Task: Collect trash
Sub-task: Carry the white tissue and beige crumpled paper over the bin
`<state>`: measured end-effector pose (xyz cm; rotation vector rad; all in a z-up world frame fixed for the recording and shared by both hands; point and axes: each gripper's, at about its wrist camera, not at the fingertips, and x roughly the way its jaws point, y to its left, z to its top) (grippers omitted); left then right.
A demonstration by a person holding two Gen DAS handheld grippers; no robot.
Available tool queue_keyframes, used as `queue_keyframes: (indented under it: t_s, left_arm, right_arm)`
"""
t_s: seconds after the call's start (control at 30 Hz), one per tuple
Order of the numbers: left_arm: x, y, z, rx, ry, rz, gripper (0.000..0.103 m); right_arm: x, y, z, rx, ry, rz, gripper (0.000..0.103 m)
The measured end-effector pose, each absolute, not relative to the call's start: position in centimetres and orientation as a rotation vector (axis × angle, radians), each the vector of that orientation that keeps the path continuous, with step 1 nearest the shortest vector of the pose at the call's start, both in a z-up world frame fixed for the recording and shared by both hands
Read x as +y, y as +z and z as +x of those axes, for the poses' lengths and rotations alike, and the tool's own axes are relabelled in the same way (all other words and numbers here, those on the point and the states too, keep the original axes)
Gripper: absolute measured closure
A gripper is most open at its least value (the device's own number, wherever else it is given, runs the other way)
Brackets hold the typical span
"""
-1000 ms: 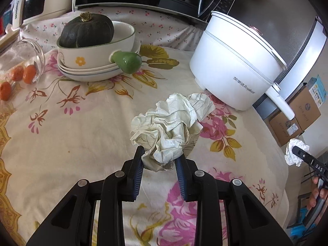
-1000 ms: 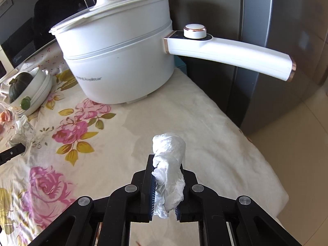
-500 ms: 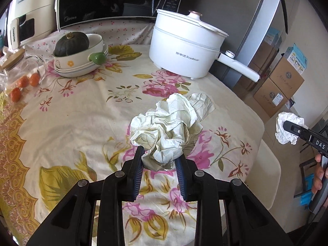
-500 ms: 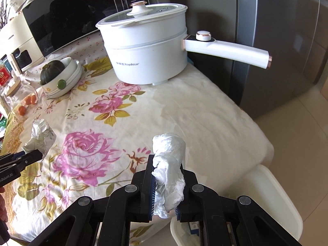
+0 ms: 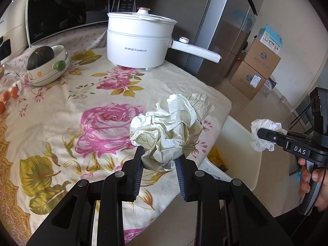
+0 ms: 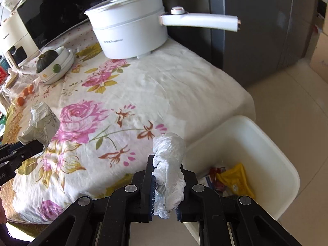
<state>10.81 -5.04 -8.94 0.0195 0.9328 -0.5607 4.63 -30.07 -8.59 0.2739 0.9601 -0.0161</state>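
My left gripper (image 5: 160, 160) is shut on a big crumpled pale-green paper ball (image 5: 170, 131), held above the table's near right corner. It also shows at the left of the right wrist view (image 6: 39, 125). My right gripper (image 6: 166, 176) is shut on a crumpled white tissue (image 6: 170, 162), held beside the table over the near rim of a white trash bin (image 6: 266, 143). The tissue (image 5: 264, 133) and right gripper also show at the right of the left wrist view. The bin (image 5: 235, 135) holds yellow and red wrappers (image 6: 235, 176).
The table wears a floral cloth (image 5: 71, 106). On it stand a white electric pot (image 5: 141, 45) with a long handle, stacked bowls with a dark squash (image 5: 47, 63), and a jar with small oranges (image 6: 22, 90). A microwave (image 5: 67, 10) and grey fridge (image 6: 266, 30) stand behind. Cardboard boxes (image 5: 258, 69) sit on the floor.
Both grippers have pulled back and up from the table with their trash. The bin has come into view under the right gripper.
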Motion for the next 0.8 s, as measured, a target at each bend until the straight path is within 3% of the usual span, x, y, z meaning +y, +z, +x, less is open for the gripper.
queue_keyframes:
  t_s: [0.8]
  left_arm:
    - [-22.4,-14.5,7.7,0.972,-0.826,0.213,0.070]
  right_arm:
    - [-41.1,-12.7,-2.3,1.053,-0.248,0.373,0.087]
